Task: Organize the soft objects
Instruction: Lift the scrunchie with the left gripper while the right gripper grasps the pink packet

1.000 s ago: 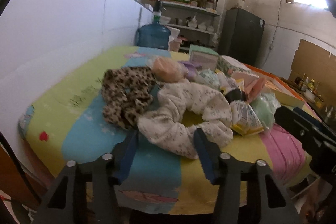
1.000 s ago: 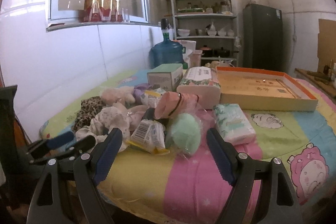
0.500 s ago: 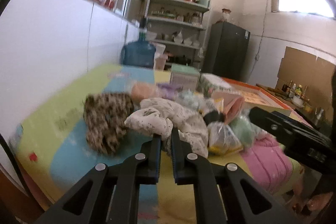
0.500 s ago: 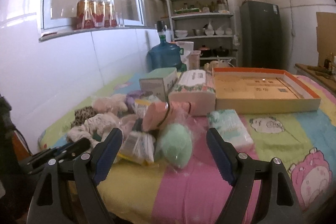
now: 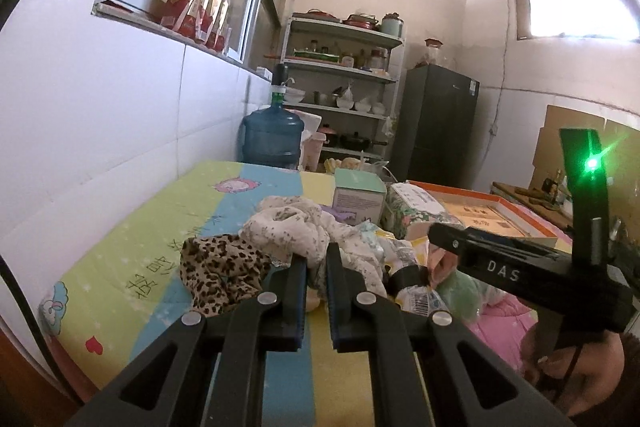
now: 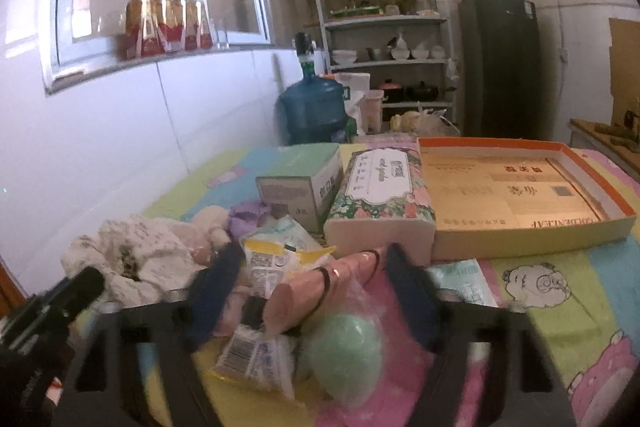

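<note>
My left gripper is clamped on the cream floral scrunchie, its blue-padded jaws drawn together with a fold of the fabric pinched between them and the rest of the ring bunched just beyond the tips. The leopard-print scrunchie lies on the surface just to the left of that grip, on the striped cartoon cover. From my right wrist the cream floral scrunchie shows at the left end of the heap of soft things, with the dark tip of my left gripper beside it.

My right gripper stands with its jaws part-way apart and blurred; they have just been closing. Between them lie the pink bundle bound with black bands and a yellow-topped packet, and I cannot tell whether the pads touch either. A green sponge in a clear bag sits just in front of the pink bundle, near the barcoded packet.

Behind the heap stand a mint-green box and a floral tissue pack, side by side. The open orange-rimmed box lies to the right of the tissue pack, flat on the surface.
</note>
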Available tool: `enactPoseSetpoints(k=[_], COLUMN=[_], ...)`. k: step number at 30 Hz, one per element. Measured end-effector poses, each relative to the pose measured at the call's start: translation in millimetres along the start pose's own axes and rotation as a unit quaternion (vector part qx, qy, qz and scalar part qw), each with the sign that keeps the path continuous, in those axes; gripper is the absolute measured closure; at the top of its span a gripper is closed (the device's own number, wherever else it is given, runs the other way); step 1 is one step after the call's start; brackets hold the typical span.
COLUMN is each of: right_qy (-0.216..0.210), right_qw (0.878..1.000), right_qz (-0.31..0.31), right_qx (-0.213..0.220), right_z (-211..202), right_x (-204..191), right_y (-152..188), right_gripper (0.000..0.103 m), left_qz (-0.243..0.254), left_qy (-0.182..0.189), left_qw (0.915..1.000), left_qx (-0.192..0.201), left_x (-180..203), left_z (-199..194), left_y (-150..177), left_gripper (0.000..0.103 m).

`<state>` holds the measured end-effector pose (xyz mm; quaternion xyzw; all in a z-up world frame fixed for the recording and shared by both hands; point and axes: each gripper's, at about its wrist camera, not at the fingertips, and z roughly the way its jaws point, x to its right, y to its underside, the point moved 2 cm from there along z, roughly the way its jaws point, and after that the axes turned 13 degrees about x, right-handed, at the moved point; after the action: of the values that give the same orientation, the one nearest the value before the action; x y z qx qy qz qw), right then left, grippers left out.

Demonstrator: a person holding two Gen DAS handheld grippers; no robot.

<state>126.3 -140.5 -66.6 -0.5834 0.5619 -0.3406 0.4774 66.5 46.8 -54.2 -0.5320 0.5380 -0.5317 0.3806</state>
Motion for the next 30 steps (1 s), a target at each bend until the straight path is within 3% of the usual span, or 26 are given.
enactPoseSetpoints(k=[2,11,20,30], right_qy=[-0.004,-0.021,-0.054,-0.047], right_qw=[1.0,1.0,0.997,0.994], right_qz=[0.004,0.006,0.018,0.015], right_qx=[-0.024,-0.005,0.057,0.093], right_z=[5,-20,-44,-65], right_x=[4,15,15,23], right_y=[4,0,-32,-56], right_gripper=[0.07,0.086,0.088,0.088], left_qz=[-0.004,-0.014,-0.007,0.004], left_qy=[0.001,0.01,0.019,0.048], left_qw=[1.0,0.9998,0.9997,0.9985], left_qx=[-0.004,-0.005,0.015,0.026], left_x=[-2,-3,4,24], left_z=[2,6,-1,4], left_y=[1,-1,-16,-41], left_gripper=[0.094,0.094,0.094,0.094])
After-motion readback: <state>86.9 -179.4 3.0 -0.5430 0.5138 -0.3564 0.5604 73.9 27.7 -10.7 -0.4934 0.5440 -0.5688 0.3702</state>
